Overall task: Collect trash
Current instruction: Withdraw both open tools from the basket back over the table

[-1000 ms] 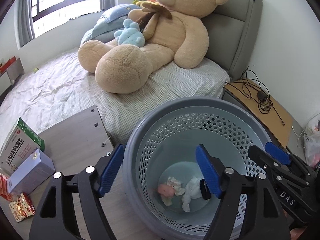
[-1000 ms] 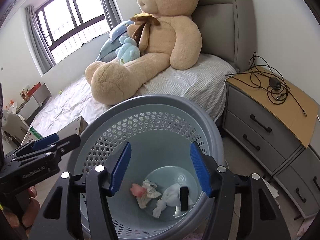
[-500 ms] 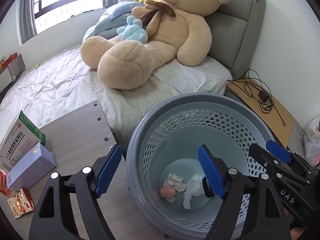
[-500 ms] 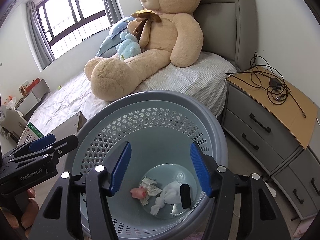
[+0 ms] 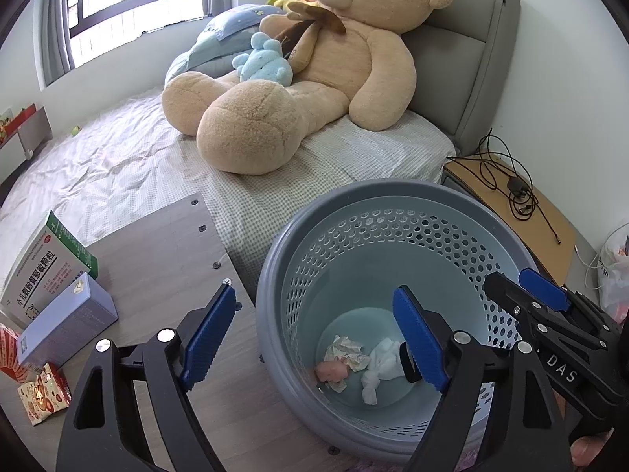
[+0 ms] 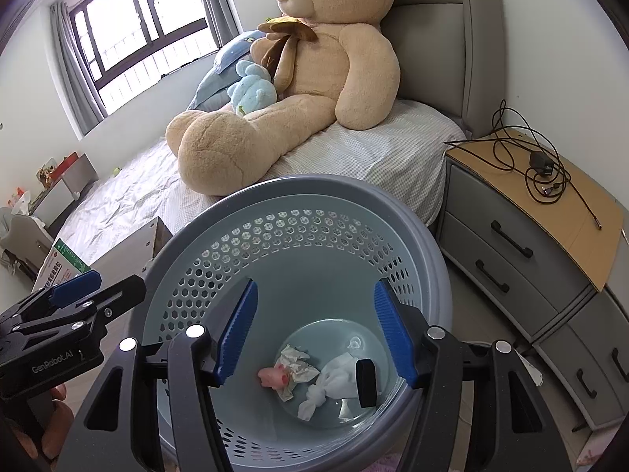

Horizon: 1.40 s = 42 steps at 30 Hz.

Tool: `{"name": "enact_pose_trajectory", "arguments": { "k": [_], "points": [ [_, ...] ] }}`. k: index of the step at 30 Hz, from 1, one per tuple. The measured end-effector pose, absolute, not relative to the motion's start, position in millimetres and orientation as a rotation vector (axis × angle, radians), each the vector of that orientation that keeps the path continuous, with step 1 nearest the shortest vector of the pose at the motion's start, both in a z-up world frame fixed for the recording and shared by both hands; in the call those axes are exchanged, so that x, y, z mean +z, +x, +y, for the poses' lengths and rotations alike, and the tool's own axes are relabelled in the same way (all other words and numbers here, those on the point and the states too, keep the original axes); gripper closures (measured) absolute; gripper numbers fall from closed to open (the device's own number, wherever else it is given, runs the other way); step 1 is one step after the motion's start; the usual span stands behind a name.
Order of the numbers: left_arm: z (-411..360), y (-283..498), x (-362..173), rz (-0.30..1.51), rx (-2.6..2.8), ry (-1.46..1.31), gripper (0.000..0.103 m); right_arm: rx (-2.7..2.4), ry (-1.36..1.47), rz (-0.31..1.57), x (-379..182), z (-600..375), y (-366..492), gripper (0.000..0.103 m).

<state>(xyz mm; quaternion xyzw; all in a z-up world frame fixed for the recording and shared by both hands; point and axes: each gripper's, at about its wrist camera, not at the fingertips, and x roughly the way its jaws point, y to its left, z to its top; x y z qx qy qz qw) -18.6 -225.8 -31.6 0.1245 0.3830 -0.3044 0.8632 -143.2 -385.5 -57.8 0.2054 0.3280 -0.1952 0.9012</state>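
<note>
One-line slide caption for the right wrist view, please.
Open right gripper above grey perforated plastic bin holding crumpled paper scraps.

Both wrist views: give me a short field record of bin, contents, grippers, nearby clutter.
bin: round grey perforated plastic basket, upright beside the bed
contents: pink scrap, crumpled paper wrapper, white tissue wad, small black piece
left gripper: jaws just opening, empty, straddling the near rim
right gripper: open, empty, over the bin mouth
clutter: green-and-white medicine box, lavender box on the wooden board
</note>
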Motion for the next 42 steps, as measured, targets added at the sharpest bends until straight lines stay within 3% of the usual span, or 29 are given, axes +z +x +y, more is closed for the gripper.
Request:
{"name": "enact_pose_trajectory", "arguments": {
  "k": [25,42],
  "points": [
    [-159,-23,-18,0.773,-0.54,0.209,0.014,-0.346,0.334,0.634,-35,-340,-132,0.029],
    [-78,-42,-31,0.794,-0.404,0.162,0.014,-0.21,0.261,0.634,-19,-284,-109,0.028]
  ]
}}
